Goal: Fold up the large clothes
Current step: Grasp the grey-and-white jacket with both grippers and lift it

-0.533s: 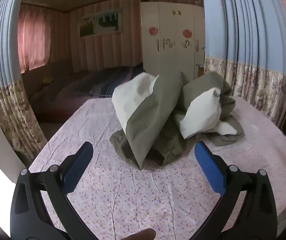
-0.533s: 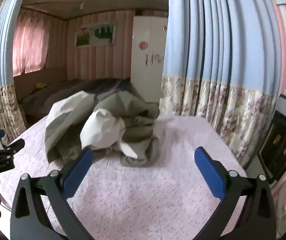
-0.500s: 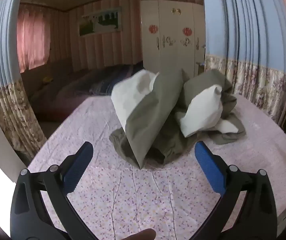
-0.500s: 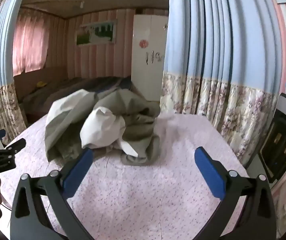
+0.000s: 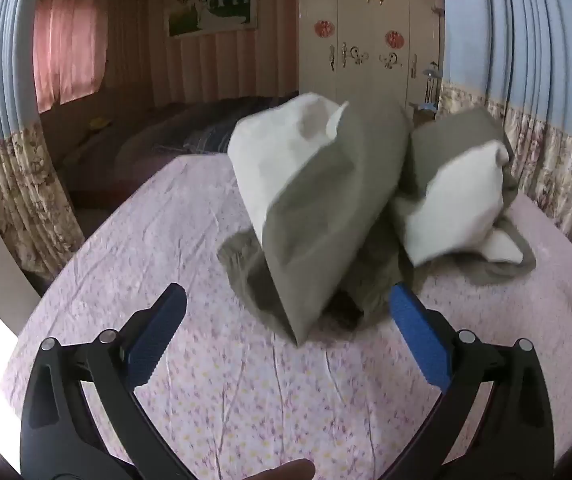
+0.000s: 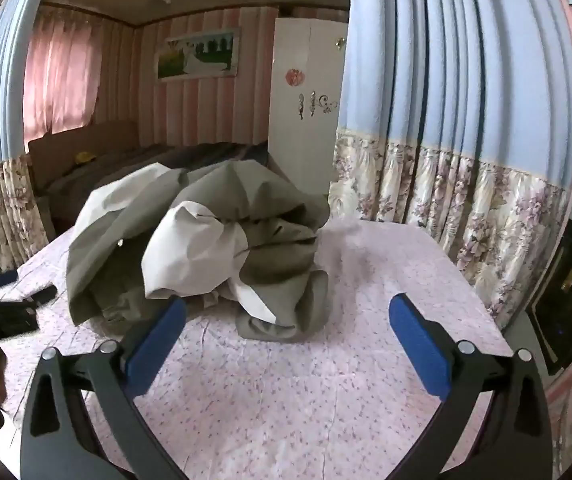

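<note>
Pink floral sheeting covers the table [image 5: 213, 396] that both my grippers face, with blue curtains [image 6: 466, 80] closing it in on the right and a white wardrobe [image 5: 366, 36] against the far wall. My left gripper [image 5: 288, 320] has its blue pads spread as wide as they go, with nothing between them but bare sheet; my right gripper [image 6: 288, 320] is just as wide and just as empty. What I have to fold is the large olive garment [image 5: 326, 216] with its white lining [image 6: 189, 252] turned out in places, heaped in a crumpled mound near the middle of the table. From my left side it lies straight ahead and slightly right, and one stiff folded flap [image 5: 302, 300] points down toward me, its tip just beyond my pads. From my right side the heap sits ahead and to the left, its nearest rolled edge [image 6: 281, 320] just past my left pad. I judge the left is the nearer of the two. The mound shows no clear long axis yet, so I expect the next move needs an edge found and drawn out flat.
</note>
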